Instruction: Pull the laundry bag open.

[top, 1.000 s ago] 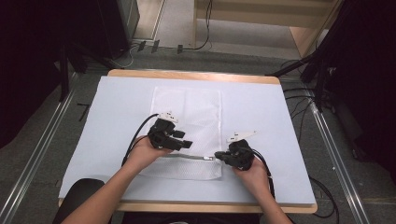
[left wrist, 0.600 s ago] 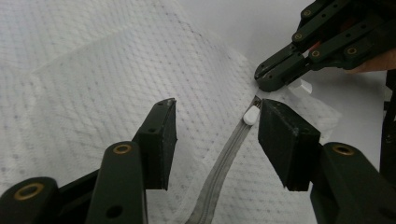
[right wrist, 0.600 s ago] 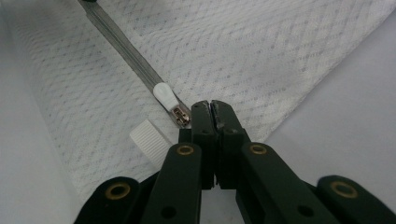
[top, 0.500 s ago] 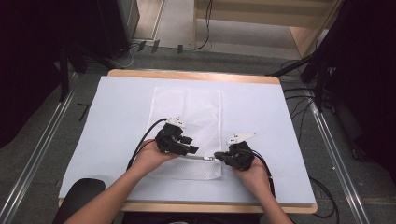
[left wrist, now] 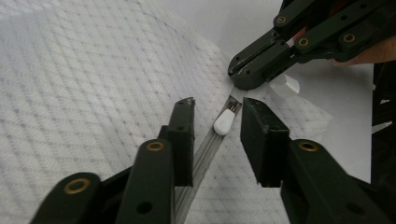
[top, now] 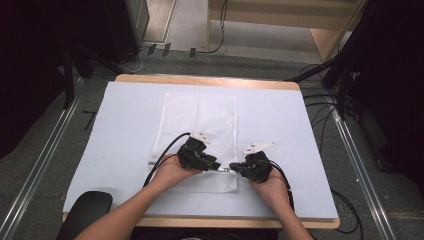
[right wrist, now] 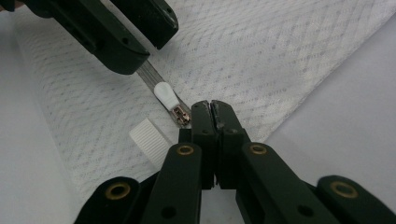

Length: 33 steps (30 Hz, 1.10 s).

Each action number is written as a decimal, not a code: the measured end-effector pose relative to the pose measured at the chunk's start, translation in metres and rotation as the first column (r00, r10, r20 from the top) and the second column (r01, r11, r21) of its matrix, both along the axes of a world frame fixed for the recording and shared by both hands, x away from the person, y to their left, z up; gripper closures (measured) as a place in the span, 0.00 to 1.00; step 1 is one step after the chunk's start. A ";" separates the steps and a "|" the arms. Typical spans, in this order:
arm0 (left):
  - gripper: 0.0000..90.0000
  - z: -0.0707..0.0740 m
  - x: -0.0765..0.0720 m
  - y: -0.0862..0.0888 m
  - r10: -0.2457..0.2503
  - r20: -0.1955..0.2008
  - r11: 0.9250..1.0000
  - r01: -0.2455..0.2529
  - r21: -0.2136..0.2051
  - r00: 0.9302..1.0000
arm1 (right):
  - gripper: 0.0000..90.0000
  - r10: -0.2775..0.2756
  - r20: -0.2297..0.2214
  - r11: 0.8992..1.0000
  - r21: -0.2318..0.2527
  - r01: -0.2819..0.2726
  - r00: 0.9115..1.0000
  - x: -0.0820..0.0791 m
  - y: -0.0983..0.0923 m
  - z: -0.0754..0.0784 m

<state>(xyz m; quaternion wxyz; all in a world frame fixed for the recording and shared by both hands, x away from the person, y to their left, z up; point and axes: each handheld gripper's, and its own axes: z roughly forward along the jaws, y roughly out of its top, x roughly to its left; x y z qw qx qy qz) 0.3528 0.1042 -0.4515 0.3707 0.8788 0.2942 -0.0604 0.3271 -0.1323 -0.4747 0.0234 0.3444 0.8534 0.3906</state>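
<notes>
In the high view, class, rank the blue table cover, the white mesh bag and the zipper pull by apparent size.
1. Blue table cover
2. White mesh bag
3. Zipper pull, a tiny speck between the two tools

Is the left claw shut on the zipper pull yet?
No. The white zipper pull lies between the left claw, whose jaws have been closing but don't touch it.

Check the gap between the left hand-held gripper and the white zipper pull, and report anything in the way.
Nothing visible blocks it. The zipper pull lies bare on the mesh bag, between the left hand-held gripper's jaws, which have just been closing and don't yet press it.
</notes>
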 end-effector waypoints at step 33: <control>0.97 -0.017 -0.004 -0.018 -0.040 -0.067 0.999 0.040 0.000 0.997 | 1.00 0.000 0.002 1.000 -0.008 0.000 1.000 0.000 0.001 0.001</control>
